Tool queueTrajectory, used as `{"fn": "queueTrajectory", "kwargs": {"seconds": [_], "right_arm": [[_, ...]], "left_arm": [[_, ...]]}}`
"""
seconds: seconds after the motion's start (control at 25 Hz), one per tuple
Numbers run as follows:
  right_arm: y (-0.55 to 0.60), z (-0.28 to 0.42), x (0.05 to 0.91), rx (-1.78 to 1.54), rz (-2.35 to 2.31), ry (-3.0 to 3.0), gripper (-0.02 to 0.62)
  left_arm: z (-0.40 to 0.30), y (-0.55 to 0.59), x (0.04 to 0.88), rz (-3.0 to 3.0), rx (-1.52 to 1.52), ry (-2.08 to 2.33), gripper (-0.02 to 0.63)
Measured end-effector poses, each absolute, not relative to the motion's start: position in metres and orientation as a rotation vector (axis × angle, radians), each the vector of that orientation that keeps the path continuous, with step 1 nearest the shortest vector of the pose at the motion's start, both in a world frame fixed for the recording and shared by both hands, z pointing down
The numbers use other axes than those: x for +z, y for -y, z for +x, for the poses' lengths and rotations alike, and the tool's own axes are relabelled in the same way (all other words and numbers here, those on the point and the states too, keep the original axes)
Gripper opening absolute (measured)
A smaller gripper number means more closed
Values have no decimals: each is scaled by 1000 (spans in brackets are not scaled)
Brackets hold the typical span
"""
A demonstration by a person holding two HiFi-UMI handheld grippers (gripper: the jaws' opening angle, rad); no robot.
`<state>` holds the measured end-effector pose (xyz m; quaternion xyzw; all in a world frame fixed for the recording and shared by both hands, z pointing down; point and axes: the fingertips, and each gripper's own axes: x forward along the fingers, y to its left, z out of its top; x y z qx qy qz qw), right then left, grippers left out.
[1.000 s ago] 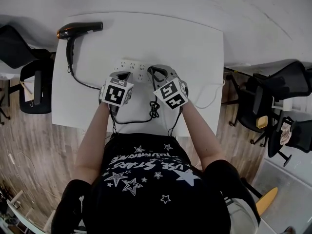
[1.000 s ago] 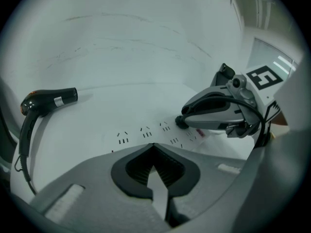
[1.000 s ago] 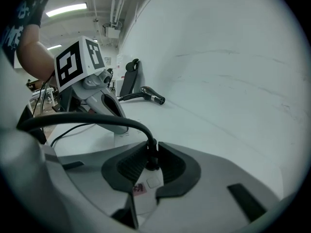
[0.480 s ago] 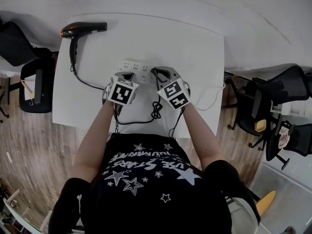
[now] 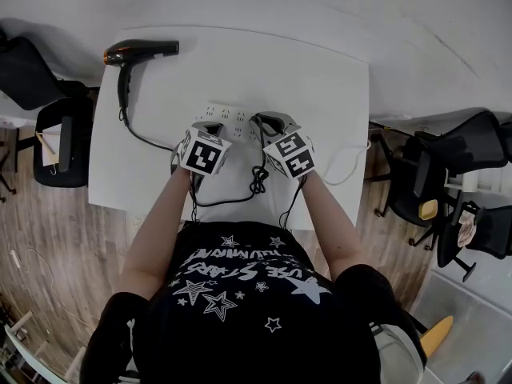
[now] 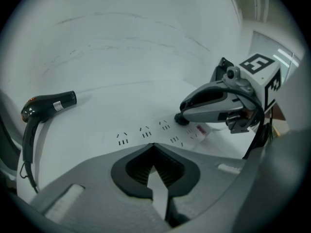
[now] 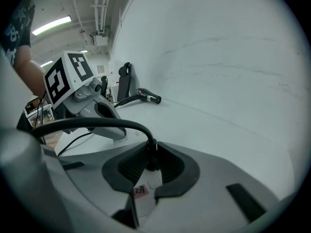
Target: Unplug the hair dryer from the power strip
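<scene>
The right tool (image 5: 258,121), jaws just closing, is gripping the plug (image 7: 151,161) in the power strip (image 5: 226,115), ready for pulling; the left tool (image 6: 154,147) is resting alongside, jaws together, the hair dryer (image 5: 132,53) lying on the tabletop's (image 5: 304,78) far-left.

Bright even overhead light, soft shadows, fisheye-warped edges, blurred foreground

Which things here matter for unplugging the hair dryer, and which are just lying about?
Job: hair dryer; cord; plug; power strip; left gripper; right gripper, whose jaws have just been closing round the plug.
Lying about: chairs; yellow thing.
</scene>
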<state>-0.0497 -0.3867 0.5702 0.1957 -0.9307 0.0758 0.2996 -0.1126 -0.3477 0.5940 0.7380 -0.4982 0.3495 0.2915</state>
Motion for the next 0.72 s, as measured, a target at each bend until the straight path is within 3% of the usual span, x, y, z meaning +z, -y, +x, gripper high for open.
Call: {"fn": "queueTrajectory", "kwargs": {"seconds": [0.72], "right_arm": [[397,-64,502,135,549,2621,61]], "left_arm": [[-111,348,593,1976,956,1315,8]]}}
